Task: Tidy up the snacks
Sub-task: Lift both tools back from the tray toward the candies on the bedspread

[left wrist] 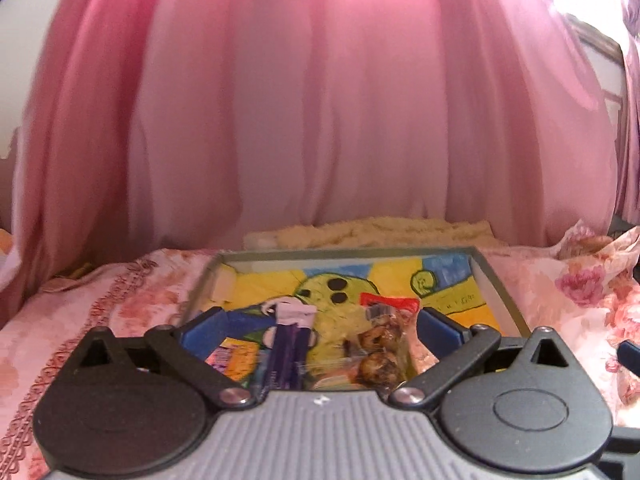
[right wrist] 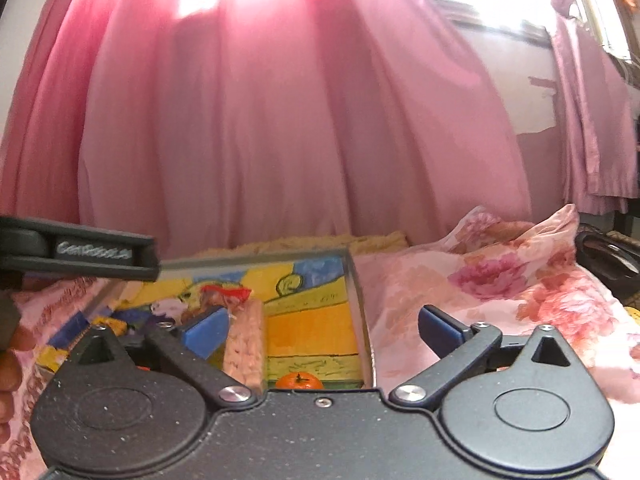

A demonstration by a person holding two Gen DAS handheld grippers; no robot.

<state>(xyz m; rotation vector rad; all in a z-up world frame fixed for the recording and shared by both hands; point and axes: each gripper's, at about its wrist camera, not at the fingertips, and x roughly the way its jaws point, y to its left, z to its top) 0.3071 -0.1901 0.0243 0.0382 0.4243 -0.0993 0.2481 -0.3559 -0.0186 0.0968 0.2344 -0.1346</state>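
Note:
A shallow grey tray [left wrist: 496, 284] lined with a yellow and blue drawing lies on the flowered bedspread. My left gripper [left wrist: 320, 326] hangs open over it. Between its blue fingers lie a purple snack bar [left wrist: 290, 344], a clear packet of brown round snacks [left wrist: 380, 344] with a red top, and a yellow-orange packet [left wrist: 236, 356]; none is held. My right gripper [right wrist: 320, 330] is open above the tray's right side [right wrist: 357, 292]. Under it lie a pink wafer bar [right wrist: 246, 344] and a small orange [right wrist: 299, 381]. The left gripper's body [right wrist: 80, 254] shows at the left.
Pink curtains [left wrist: 320, 120] hang close behind the bed. A cream fluffy blanket [left wrist: 380, 232] lies beyond the tray. The flowered bedspread [right wrist: 500, 292] is bunched up at the right, with a dark object [right wrist: 608, 260] at the far right edge. A hand [right wrist: 10, 360] shows at the left.

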